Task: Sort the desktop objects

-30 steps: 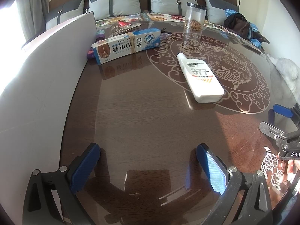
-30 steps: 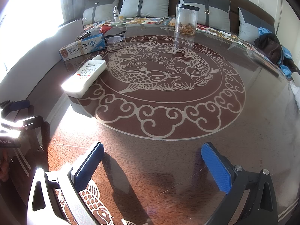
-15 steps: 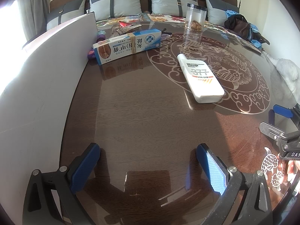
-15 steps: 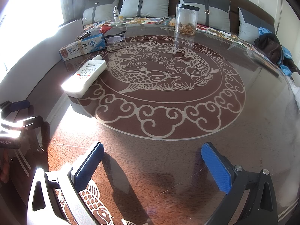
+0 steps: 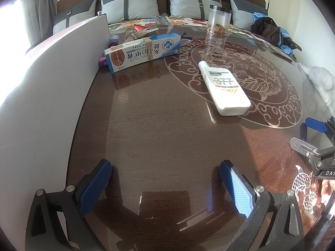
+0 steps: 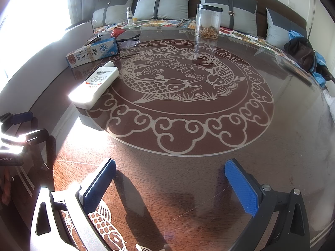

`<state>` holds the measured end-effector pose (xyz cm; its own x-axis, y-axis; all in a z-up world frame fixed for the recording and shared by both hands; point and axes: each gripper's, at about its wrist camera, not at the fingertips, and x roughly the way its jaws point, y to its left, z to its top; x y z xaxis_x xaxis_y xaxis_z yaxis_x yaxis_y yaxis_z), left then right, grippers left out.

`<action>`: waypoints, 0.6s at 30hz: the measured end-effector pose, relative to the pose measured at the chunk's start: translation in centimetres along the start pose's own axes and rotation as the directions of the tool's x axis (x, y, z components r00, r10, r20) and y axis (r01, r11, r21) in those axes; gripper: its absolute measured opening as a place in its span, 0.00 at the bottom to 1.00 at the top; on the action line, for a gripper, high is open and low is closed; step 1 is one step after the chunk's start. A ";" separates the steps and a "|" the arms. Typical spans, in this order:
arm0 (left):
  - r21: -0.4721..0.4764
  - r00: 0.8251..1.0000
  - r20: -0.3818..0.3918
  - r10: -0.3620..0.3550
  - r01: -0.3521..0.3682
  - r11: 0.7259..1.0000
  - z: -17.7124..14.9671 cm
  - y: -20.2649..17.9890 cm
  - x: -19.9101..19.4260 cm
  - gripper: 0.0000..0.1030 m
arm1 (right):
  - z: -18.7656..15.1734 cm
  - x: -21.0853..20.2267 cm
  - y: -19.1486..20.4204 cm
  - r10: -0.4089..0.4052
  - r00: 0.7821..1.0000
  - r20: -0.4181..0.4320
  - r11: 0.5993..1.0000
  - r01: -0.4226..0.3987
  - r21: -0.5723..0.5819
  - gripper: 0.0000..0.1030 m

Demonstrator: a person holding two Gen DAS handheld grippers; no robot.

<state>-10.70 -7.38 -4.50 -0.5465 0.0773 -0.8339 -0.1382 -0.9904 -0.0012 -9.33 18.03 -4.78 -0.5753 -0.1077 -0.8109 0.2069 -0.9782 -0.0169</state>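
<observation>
I hold my left gripper (image 5: pixel 163 185) and right gripper (image 6: pixel 170 182) spread wide and empty, low over the near table (image 5: pixel 159 115), ready to sort; the white bottle (image 5: pixel 225 89) lies ahead, the boxed ointment (image 5: pixel 142 51) farther left.

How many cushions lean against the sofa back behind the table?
4, judging from the right wrist view: far left, centre left, centre right behind the clear jar, far right. More may be hidden.
</observation>
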 end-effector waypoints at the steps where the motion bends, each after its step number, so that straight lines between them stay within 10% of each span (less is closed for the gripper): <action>1: -0.001 1.000 0.001 0.000 0.000 1.000 0.0 0.0 0.0 1.00 | 0.0 0.0 0.0 0.000 1.000 0.000 1.000 0.000 0.000 1.00; 11: -0.005 1.000 0.004 0.004 -0.004 1.000 0.1 0.0 0.0 1.00 | 6.6 0.9 3.2 0.200 0.980 -0.019 0.966 -0.194 0.173 1.00; 18: -0.009 1.000 0.010 0.008 -0.008 1.000 0.0 0.0 0.2 1.00 | 10.9 5.0 10.9 0.110 0.991 -0.075 0.994 -0.112 -0.018 0.99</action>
<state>-10.79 -7.33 -4.62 -0.5563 0.0707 -0.8280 -0.1268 -0.9919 0.0005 -18.57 4.93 -2.67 -0.4881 -0.2013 -0.8493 0.2844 -0.9566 0.0633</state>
